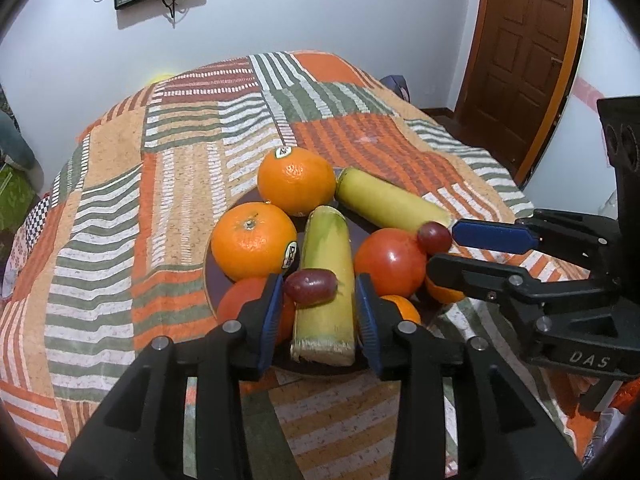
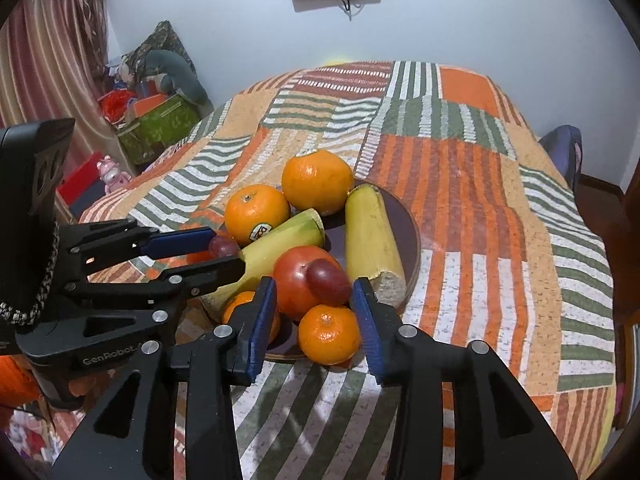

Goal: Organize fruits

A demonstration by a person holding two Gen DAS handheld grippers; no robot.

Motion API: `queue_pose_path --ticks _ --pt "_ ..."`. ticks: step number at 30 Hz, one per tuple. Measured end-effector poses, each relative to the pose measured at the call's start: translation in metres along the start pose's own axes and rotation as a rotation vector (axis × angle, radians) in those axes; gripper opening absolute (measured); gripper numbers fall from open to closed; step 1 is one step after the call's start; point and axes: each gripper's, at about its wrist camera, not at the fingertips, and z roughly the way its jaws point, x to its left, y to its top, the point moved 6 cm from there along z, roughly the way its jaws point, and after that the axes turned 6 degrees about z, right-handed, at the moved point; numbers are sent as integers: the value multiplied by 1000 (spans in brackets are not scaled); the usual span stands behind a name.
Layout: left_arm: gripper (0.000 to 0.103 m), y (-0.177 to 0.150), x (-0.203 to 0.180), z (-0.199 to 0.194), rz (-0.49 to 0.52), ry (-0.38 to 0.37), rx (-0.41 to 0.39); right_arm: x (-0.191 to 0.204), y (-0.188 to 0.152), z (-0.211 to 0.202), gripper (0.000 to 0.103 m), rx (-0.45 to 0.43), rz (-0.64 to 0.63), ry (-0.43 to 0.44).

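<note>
Left wrist view puts the left gripper nearest, its blue pads parted around a red grape that sits on a cut banana piece; the left pad looks close to the grape, but whether it presses cannot be told, and the right pad stands clear. Just left of the jaws lies a tomato, and beyond it an orange. Right of the jaws a larger tomato carries a second grape, with the right gripper released around it. Farther off sit another orange and a second banana piece, all on a dark plate over a striped tablecloth.

Right wrist view shows a small mandarin between the right gripper's open pads, the second grape just beyond it, untouched.
</note>
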Motion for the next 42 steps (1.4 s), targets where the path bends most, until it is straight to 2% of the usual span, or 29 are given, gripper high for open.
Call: queue_pose_path --ticks 7,12,21,28,29,30,31,33,34,36,39,42 --pt "37 5 1 -50 -49 15 -90 8 5 -39 37 -66 -2 -9" --pt "37 10 -6 -116 -64 52 -210 21 8 -82 37 -132 0 0" --pt "39 4 -31 -226 -81 66 -389 67 10 -186 37 -352 -12 34" --pt "54 -3 -53 -293 -49 128 -510 99 1 -247 38 -507 -37 25" --pt "57 -4 -55 -303 -49 144 -531 102 1 -253 42 -524 -43 17" --pt "65 -6 -56 -309 -54 161 -545 106 0 -260 49 -545 -46 11" --pt "72 -7 -57 -316 -57 182 -561 106 1 -263 53 -559 -42 7" --pt "76 -10 -60 -331 -57 212 -595 107 1 -270 58 -590 -36 -6" --pt "81 -11 -61 -335 -58 220 -601 108 1 -272 59 -599 -38 -13" --pt "87 -11 -62 -341 -67 218 -612 109 1 -275 63 -611 -38 -23" --pt "94 -12 -61 -349 -81 225 -633 110 0 -277 77 -633 -42 -56" --pt "99 -13 -60 -353 -78 252 -649 114 -3 -280 87 -650 -52 -83"
